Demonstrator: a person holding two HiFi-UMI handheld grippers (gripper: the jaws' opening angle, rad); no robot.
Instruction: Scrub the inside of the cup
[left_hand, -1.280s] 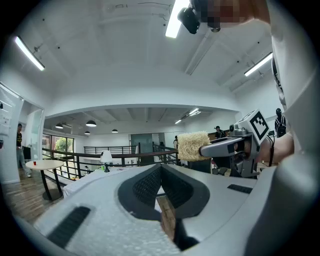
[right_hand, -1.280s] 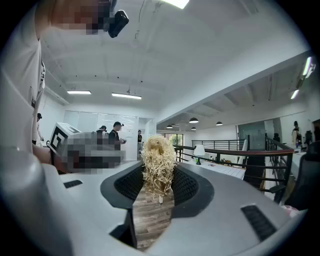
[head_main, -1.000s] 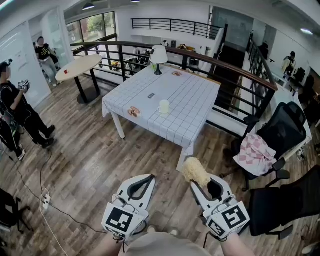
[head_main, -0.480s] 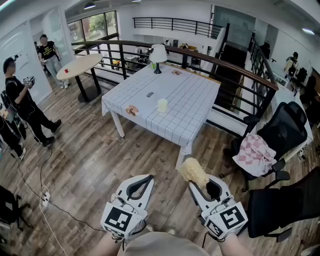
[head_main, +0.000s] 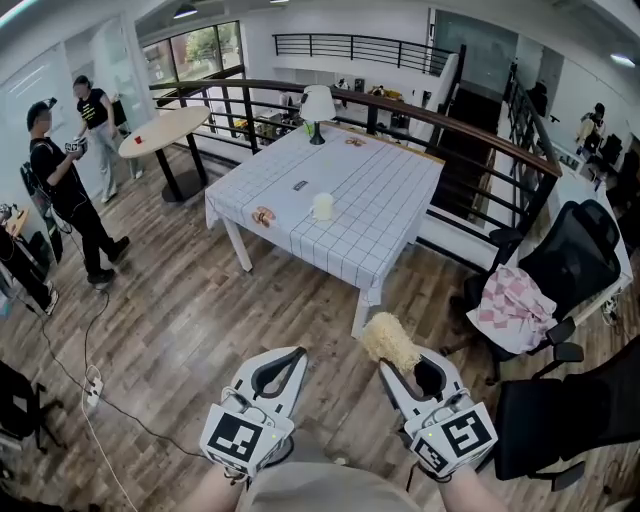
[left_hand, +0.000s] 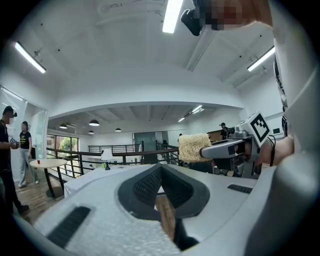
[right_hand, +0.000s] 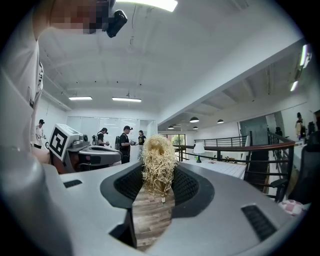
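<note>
Cup (head_main: 322, 206) is way over on the far tabletop (head_main: 385, 215), nothing near it, so no scrubbing yet. Right gripper (head_main: 408, 363) has its jaws clamped on a straw-coloured scrubber (head_main: 390, 341). Left gripper (head_main: 300, 353) jaws are together, empty. I'd say the whole job's ahead.

The left gripper (head_main: 297, 356) and right gripper (head_main: 408, 368) share pale grey moulded shells, their fingers (left_hand: 95, 210) lined inside with black ribbed pads (left_hand: 144, 186) and marked on top by dark oblong slots (left_hand: 70, 226). Each carries a white marker cube (head_main: 240, 438) printed with bold black squares. The person wears a pale top (head_main: 320, 492) and a small black head camera (right_hand: 116, 22)
</note>
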